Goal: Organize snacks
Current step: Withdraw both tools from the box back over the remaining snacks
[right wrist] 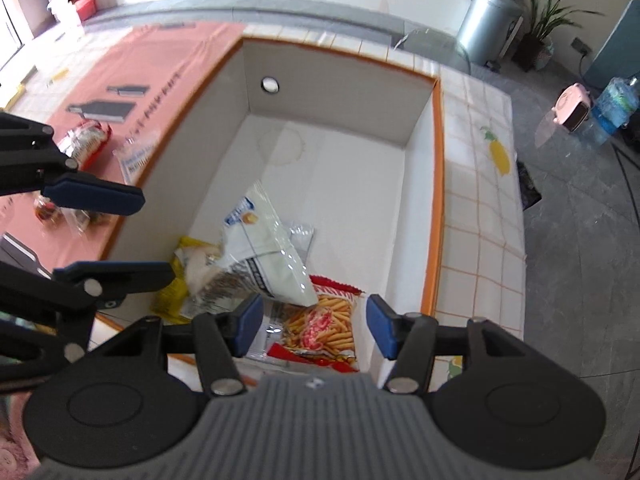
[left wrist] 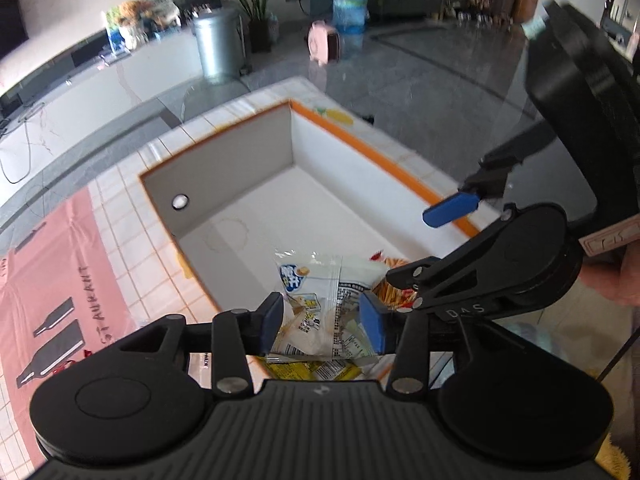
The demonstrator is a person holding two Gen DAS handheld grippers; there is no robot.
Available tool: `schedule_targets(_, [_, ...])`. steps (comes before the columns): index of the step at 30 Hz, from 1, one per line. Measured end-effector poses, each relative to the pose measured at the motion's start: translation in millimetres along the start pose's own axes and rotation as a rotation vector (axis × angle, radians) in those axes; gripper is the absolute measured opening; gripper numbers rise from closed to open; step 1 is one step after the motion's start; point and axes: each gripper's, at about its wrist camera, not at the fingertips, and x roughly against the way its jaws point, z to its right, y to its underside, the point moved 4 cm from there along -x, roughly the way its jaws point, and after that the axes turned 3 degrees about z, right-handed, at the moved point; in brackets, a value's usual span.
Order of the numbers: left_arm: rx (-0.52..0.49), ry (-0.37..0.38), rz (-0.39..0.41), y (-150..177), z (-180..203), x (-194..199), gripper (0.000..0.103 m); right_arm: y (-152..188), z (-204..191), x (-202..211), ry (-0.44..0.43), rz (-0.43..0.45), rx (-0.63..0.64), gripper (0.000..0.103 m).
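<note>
A white cardboard box (right wrist: 340,92) with an orange rim holds three snack packets at its near end. A white packet (right wrist: 264,256) leans over a yellow packet (right wrist: 176,292) and a red fries packet (right wrist: 320,324). My left gripper (left wrist: 323,322) hangs open above the white packet (left wrist: 316,300), its blue pads clear of it. My right gripper (right wrist: 314,326) is open over the fries packet, holding nothing. Each gripper shows in the other's view: the left gripper (right wrist: 156,236) over the box's left wall, the right gripper (left wrist: 408,246) over the box (left wrist: 224,168) by its right rim.
The box stands on a tiled-pattern tablecloth (right wrist: 480,200). To its left lies a pink mat (right wrist: 152,64) with a red-wrapped packet (right wrist: 86,140), a clear packet (right wrist: 136,156) and small packets (right wrist: 52,212). The table's edge runs close on the right, with grey floor, a metal bin (right wrist: 486,28) and a water bottle (right wrist: 614,100) beyond.
</note>
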Motion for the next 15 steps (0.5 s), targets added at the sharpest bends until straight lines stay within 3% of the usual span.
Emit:
schedule_targets(5, [0.075, -0.039, 0.108, 7.3, -15.1, 38.5, 0.055, 6.5, -9.4, 34.3, 0.014, 0.121, -0.069, 0.057])
schedule_targets(8, [0.104, -0.075, 0.163, 16.9, -25.4, 60.2, 0.056, 13.6, -19.4, 49.7, -0.022, 0.186, -0.148, 0.058])
schedule_targets(15, [0.158, -0.174, 0.233, 52.1, -51.5, 96.7, 0.058, 38.2, -68.2, 72.2, -0.03, 0.339, -0.246, 0.063])
